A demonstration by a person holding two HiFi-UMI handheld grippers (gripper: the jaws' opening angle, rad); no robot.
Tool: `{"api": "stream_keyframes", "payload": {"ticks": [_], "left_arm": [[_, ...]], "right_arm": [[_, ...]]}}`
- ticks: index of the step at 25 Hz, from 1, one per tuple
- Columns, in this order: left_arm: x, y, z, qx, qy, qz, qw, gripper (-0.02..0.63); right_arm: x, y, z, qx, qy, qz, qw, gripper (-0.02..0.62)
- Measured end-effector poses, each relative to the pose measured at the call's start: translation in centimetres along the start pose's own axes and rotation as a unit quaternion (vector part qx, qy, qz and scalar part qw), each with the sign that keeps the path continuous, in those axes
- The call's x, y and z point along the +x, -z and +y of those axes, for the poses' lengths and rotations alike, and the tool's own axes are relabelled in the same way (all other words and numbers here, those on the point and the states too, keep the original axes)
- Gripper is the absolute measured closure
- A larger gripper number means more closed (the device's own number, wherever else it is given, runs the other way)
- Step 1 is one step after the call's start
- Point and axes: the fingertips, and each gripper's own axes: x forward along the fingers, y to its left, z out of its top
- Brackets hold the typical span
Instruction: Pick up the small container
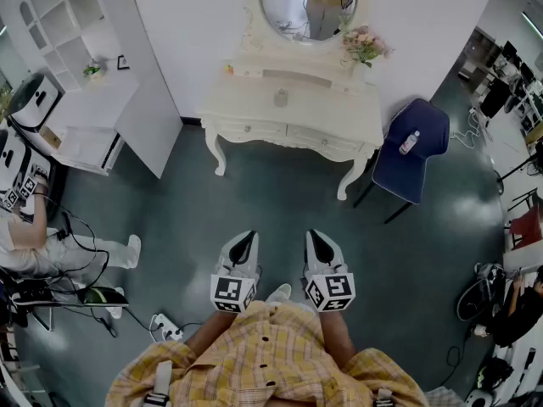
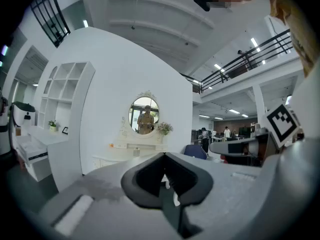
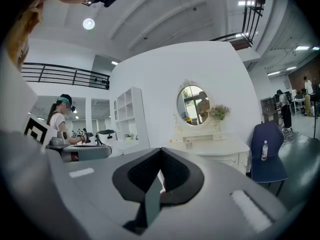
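A small grey container (image 1: 280,97) stands in the middle of the white dressing table (image 1: 254,113), well ahead of me across the dark floor. It shows small and distant in the left gripper view (image 2: 136,151) and in the right gripper view (image 3: 188,144). My left gripper (image 1: 243,244) and right gripper (image 1: 320,244) are held side by side close to my body, pointing at the table. Both are shut with nothing between their jaws, as the left gripper (image 2: 165,179) and right gripper (image 3: 159,176) close-ups show.
A round mirror (image 1: 308,2) and pink flowers (image 1: 365,45) top the table. A blue chair (image 1: 413,155) with a bottle (image 1: 410,142) stands to its right. A white shelf unit (image 1: 93,66) is at left, near a seated person (image 1: 25,236). Cables and a power strip (image 1: 165,327) lie on the floor.
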Motion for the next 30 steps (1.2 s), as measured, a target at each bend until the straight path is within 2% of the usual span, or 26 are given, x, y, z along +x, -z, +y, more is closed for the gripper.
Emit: {"api": "stream_keyframes", "payload": {"ticks": [9,17,30], "left_arm": [[1.3,0.5,0.8,0.0,0.0,0.002,1.0,0.606],[3.9,0.7,0.8,0.002,-0.005,0.004,1.0,0.606],[5.6,0.0,-0.8,0.006,-0.016,0.013,0.9998,0.606]], "right_arm": [[1.3,0.3,-1.1,0.021,-0.01,-0.003,1.0,0.594],[2.6,1.0,-3.3,0.016,-0.006,0.009,1.0,0.594],[3.6,-0.1,-5.0,0.033,-0.036,0.008,0.999,0.594]]}}
